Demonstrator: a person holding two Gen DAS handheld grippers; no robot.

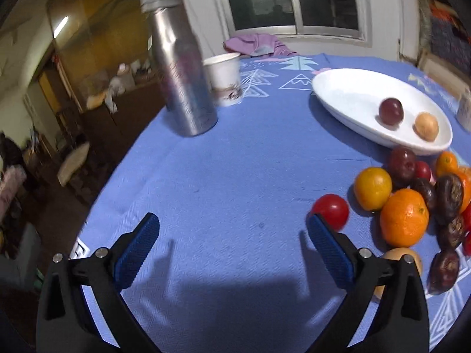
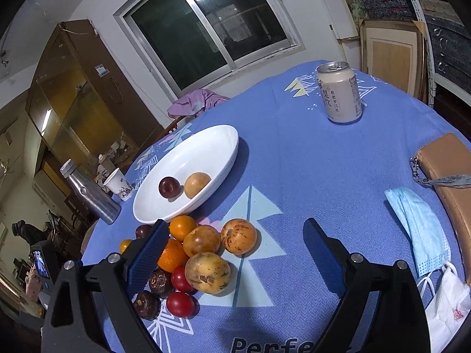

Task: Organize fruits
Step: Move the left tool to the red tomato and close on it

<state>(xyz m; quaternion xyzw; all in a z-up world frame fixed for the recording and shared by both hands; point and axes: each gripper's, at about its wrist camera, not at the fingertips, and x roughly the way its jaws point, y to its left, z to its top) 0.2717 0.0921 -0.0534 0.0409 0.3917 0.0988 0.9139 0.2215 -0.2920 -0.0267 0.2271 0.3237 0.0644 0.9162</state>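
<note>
We have two fruits in the white bowl (image 2: pixel 206 147) already. Our right gripper (image 2: pixel 235 253) is wide open, holding nothing, with the fruit pile (image 2: pixel 203 253) between its fingers. Our left gripper (image 1: pixel 232 247) is open too, with nothing in it. Next, I think we close on one fruit.

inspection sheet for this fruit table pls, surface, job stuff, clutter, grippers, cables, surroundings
surface: round table under a blue tablecloth.
job's things: white bowl holds a dark plum and a tan fruit; fruit pile loose beside it.
clutter: steel bottle, paper cup, drink can, face mask, brown wallet.
grippers: left gripper and right gripper, jaws open, holding nothing.
cables: nothing seen.
surroundings: window, wooden cabinet.
</note>
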